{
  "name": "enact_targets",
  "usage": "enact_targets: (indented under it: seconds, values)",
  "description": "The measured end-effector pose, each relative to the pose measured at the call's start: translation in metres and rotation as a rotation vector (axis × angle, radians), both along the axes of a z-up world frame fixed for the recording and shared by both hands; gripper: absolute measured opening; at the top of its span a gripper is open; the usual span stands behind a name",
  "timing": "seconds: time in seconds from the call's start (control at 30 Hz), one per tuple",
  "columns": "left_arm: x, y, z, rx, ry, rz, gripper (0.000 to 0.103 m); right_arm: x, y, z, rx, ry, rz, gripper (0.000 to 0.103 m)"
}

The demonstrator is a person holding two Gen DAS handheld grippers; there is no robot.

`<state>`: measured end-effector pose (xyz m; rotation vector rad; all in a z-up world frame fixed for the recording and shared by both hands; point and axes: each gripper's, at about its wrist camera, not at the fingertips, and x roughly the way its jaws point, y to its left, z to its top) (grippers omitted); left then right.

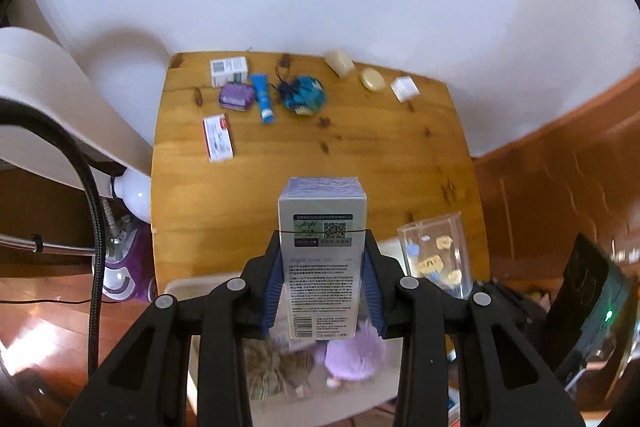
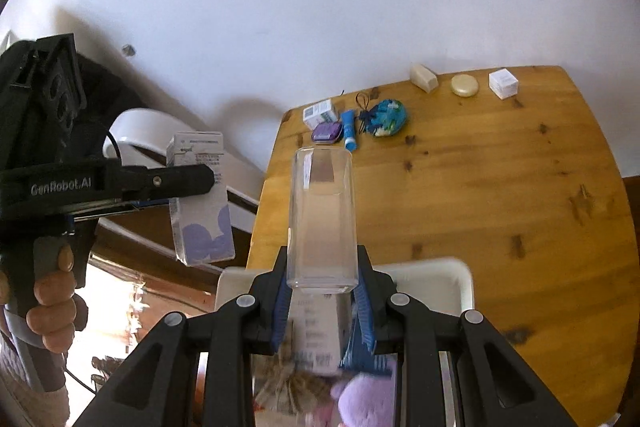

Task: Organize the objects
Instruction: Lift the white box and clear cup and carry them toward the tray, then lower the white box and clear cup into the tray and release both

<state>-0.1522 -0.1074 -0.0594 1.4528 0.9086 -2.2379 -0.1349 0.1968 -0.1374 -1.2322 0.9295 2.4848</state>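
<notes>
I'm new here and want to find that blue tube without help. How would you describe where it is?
Start at the wooden table and look to its far edge by the white wall. In the left cluster there, the blue tube lies flat between a purple case and a blue patterned pouch. It is the only long, slim item, with a white cap.

The table's (image 2: 500, 187) middle and right side are left bare; items (image 2: 352, 121) are crowded along its far edge.

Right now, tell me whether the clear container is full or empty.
Cannot tell: in the right hand-held gripper, the clear container looks empty, but the left view shows small yellow and blue shapes.
</notes>
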Motion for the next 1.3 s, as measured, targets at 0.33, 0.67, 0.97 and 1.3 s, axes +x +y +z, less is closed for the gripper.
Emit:
enact_targets:
  seconds: [0.33, 0.67, 0.97, 1.3]
  values:
    - [0.036, 0.056, -0.030, -0.037, -0.085, -0.099, 0.038, 0.036, -0.043, -0.014, 0.017, -0.086, 0.028, 0.029]
    - [0.057, 0.081, -0.060, -0.108, -0.194, -0.126, 0.040, 0.047, -0.066, -0.031, 0.044, -0.153, 0.064, 0.029]
    - [0.064, 0.088, -0.062, -0.123, -0.204, -0.128, 0.053, 0.049, -0.076, -0.033, 0.075, -0.192, 0.064, 0.034]
    - [0.065, 0.086, -0.058, -0.127, -0.200, -0.119, 0.061, 0.053, -0.075, -0.025, 0.099, -0.178, 0.021, 0.061]
